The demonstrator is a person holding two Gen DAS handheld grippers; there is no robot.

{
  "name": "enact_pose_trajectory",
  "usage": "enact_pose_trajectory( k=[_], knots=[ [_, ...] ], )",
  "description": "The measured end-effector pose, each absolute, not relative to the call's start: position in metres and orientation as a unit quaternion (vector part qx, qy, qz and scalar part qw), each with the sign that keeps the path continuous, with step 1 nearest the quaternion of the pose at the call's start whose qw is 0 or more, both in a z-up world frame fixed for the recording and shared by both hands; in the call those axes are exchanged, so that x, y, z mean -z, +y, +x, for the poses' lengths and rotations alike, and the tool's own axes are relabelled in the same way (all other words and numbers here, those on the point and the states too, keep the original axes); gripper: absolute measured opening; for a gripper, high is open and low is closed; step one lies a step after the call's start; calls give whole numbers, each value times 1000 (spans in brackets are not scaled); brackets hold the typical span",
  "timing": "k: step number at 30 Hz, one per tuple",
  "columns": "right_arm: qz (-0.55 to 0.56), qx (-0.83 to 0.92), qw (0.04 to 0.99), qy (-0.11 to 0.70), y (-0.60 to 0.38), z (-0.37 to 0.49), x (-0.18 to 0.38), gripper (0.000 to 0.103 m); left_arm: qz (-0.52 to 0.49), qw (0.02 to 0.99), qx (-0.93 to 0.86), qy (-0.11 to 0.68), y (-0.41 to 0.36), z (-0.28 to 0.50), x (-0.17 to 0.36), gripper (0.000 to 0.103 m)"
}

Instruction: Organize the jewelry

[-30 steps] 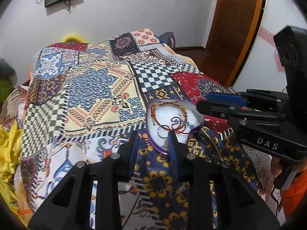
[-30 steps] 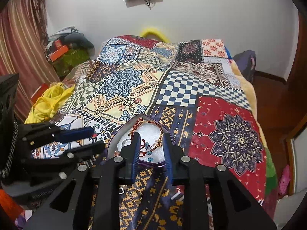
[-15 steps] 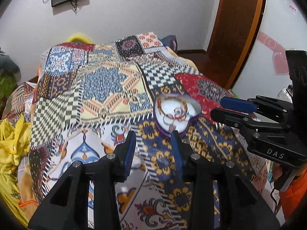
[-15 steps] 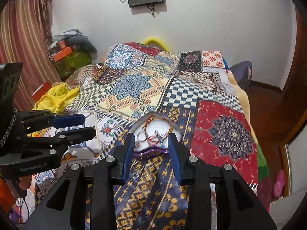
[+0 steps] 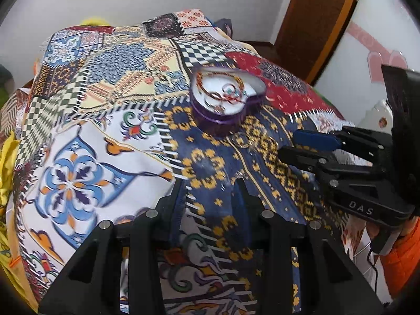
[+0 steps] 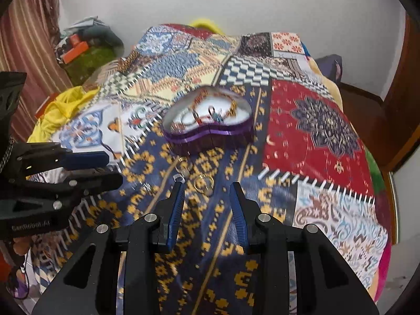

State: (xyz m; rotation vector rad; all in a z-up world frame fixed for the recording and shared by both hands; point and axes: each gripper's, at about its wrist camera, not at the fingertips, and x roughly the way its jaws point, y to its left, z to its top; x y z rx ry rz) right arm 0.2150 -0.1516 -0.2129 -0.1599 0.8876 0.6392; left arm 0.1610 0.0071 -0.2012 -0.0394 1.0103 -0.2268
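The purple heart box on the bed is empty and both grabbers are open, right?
Not quite: the purple heart box isn't empty. The left wrist view shows a red beaded bracelet lying inside on its white lining. The rest is right: it sits on the patchwork bedspread, and the left gripper and right gripper both have open jaws.

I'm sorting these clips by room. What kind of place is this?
Most likely a bedroom in a home. A bed under a patchwork quilt fills the view, a wooden door stands beside it, and clothes lie piled by a striped curtain.
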Motion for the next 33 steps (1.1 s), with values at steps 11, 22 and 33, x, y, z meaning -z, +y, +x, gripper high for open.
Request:
enact_pose_trajectory(
  k=[11, 22, 33],
  knots=[
    [-91, -309, 853, 410, -148, 216, 225, 32, -13, 872, 131, 472, -6, 163, 202, 25],
    [-102, -310, 862, 387, -148, 211, 228, 7, 16, 870, 144, 472, -21, 172, 209, 20],
    [-65, -317, 861, 392, -156, 214, 224, 4, 29, 876, 134, 463, -23, 172, 211, 9]
  ],
)
